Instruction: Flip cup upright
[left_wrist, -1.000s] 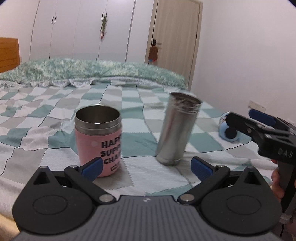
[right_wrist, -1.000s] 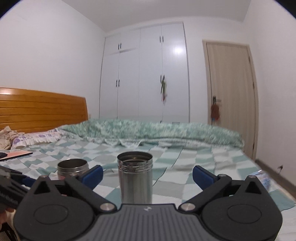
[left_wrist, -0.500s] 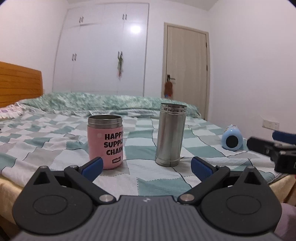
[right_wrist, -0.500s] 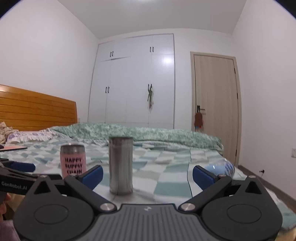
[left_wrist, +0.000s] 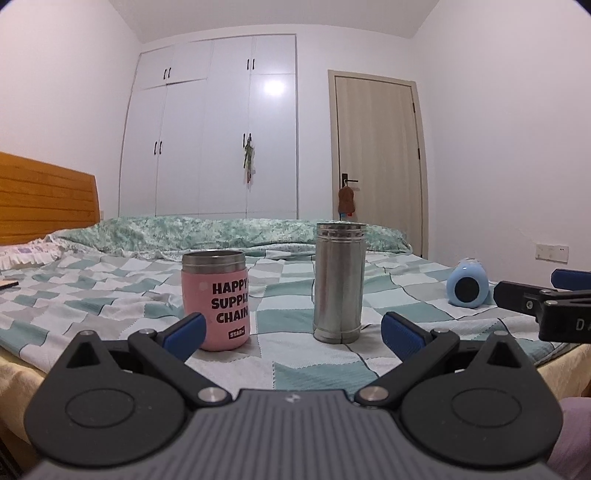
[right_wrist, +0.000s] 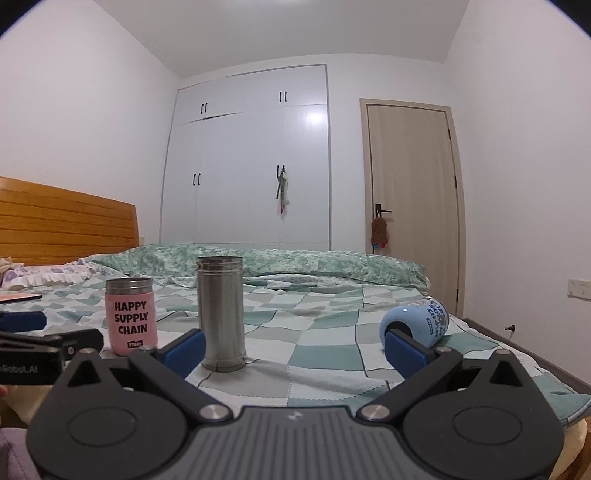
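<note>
A tall steel cup (left_wrist: 339, 282) (right_wrist: 220, 314) stands upright on the checked bedspread (left_wrist: 317, 373). A pink cup (left_wrist: 215, 300) (right_wrist: 130, 316) reading HAPPY SUPPLY CHAIN stands upright to its left. A light blue cup (left_wrist: 468, 288) (right_wrist: 417, 325) lies on its side at the right. My left gripper (left_wrist: 291, 332) is open and empty, held back near the bed's front edge. My right gripper (right_wrist: 295, 345) is open and empty, also held back from the cups, its right pad in front of the blue cup in its own view.
A wooden headboard (left_wrist: 44, 203) is at the left, a rolled green quilt (left_wrist: 221, 232) at the far side. White wardrobes (left_wrist: 221, 129) and a door (left_wrist: 376, 158) stand behind. The bed's front edge (left_wrist: 22, 365) is just below the grippers.
Both grippers have pulled back and dropped lower, so the cups now look smaller and are seen from the side. The cups have not moved.
</note>
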